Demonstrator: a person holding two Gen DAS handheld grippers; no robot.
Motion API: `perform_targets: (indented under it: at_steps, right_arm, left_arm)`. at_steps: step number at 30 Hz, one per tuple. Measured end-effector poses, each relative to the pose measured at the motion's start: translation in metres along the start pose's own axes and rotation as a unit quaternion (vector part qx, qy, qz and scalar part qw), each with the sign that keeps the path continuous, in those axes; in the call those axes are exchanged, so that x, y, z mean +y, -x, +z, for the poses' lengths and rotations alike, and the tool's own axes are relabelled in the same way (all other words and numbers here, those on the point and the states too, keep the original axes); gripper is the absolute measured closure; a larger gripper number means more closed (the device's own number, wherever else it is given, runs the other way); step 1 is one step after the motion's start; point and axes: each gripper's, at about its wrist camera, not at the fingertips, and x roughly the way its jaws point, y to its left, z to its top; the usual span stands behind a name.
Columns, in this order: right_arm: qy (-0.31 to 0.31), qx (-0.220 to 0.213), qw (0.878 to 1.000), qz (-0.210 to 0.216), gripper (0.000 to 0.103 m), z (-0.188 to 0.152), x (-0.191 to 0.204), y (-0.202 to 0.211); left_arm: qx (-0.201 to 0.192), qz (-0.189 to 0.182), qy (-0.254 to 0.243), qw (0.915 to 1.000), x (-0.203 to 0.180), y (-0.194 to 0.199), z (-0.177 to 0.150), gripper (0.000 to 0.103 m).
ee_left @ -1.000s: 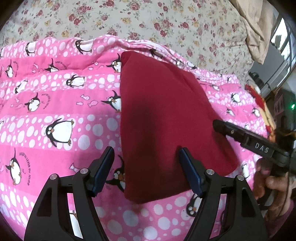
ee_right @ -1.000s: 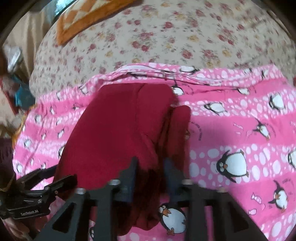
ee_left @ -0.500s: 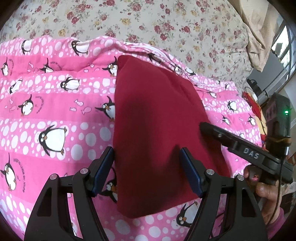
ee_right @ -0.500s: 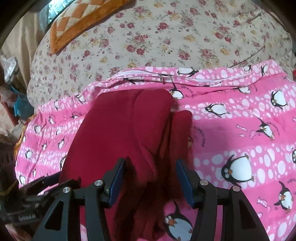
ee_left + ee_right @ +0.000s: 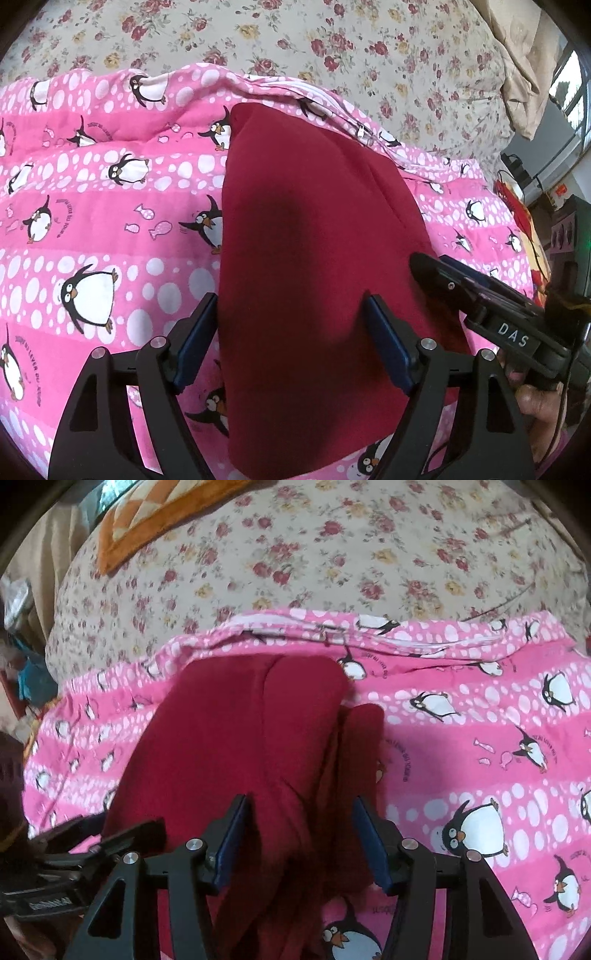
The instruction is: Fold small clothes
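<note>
A dark red garment (image 5: 314, 240) lies folded lengthwise on a pink penguin-print quilt (image 5: 92, 221). In the right wrist view the garment (image 5: 240, 746) shows a folded-over flap with bunched layers on its right side. My left gripper (image 5: 291, 321) is open, its jaws spread just above the garment's near part. My right gripper (image 5: 301, 827) is open and empty over the bunched near edge. The right gripper (image 5: 491, 306) also shows at the garment's right edge in the left wrist view, held by a hand.
The quilt (image 5: 480, 738) lies on a floral bedsheet (image 5: 295, 40). An orange patterned cushion (image 5: 155, 513) sits at the far left of the bed. Clutter and a window (image 5: 565, 96) lie beyond the bed's right edge.
My right gripper opened and let go of the red cloth, then backed off a little. My left gripper stayed open and shifted slightly over the garment.
</note>
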Motion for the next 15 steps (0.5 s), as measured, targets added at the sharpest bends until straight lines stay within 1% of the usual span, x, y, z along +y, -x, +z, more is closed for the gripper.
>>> perform_targets:
  at_steps: [1, 2, 5, 9, 10, 12, 15]
  right_arm:
    - [-0.004, -0.002, 1.0, 0.0, 0.044, 0.0, -0.003, 0.0]
    - [-0.006, 0.001, 1.0, -0.001, 0.039, 0.001, -0.004, -0.002]
    - [-0.012, 0.016, 1.0, 0.0, 0.035, -0.001, -0.01, -0.01]
    - [-0.017, 0.015, 1.0, -0.004, 0.024, -0.001, -0.017, -0.013]
    - [-0.016, 0.014, 1.0, -0.004, 0.023, -0.001, -0.018, -0.013]
    - [-0.012, 0.012, 1.0, -0.009, 0.014, 0.0, -0.021, -0.014]
    - [-0.004, 0.013, 1.0, -0.005, 0.008, 0.002, -0.025, -0.019]
  left_arm:
    - [0.002, -0.001, 0.0, 1.0, 0.0, -0.001, 0.001, 0.022]
    - [0.003, -0.002, 0.001, 1.0, 0.0, -0.002, 0.001, 0.022]
    - [0.004, -0.001, -0.005, 1.0, -0.001, -0.004, 0.002, 0.021]
    - [0.007, 0.0, -0.01, 0.9999, -0.001, -0.008, 0.004, 0.015]
    - [0.009, -0.002, -0.009, 0.9999, -0.001, -0.009, 0.004, 0.014]
    - [0.021, -0.01, -0.008, 0.9997, 0.001, -0.013, 0.007, 0.012]
    - [0.052, -0.028, -0.006, 0.9982, 0.004, -0.02, 0.012, 0.012]
